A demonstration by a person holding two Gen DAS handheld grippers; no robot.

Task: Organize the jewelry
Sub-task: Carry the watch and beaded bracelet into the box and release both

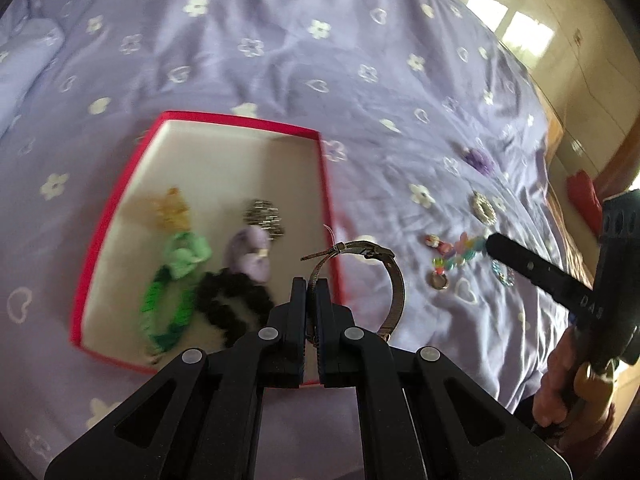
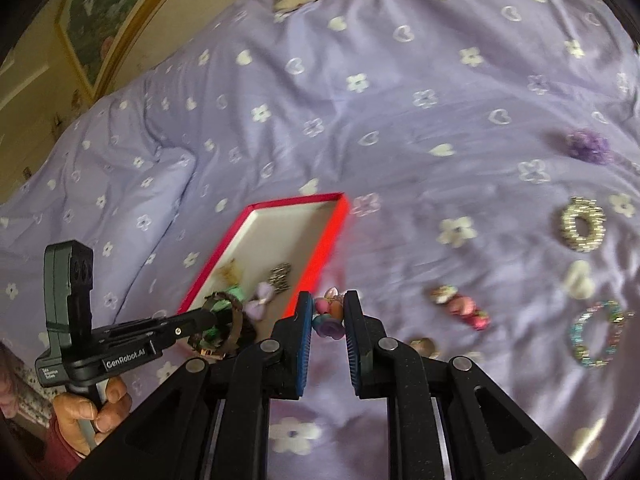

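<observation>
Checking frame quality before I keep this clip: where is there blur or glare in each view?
Left wrist view: the red box and the hair ties inside are motion-smeared, the metal bracelet in the left gripper is sharper, and a bright window blows out top right. Right wrist view: the bedspread and box edge are smeared; sheen glares lower right.

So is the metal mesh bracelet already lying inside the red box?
No, the metal mesh bracelet is pinched in the shut left gripper and hangs above the edge of the red box.
</observation>
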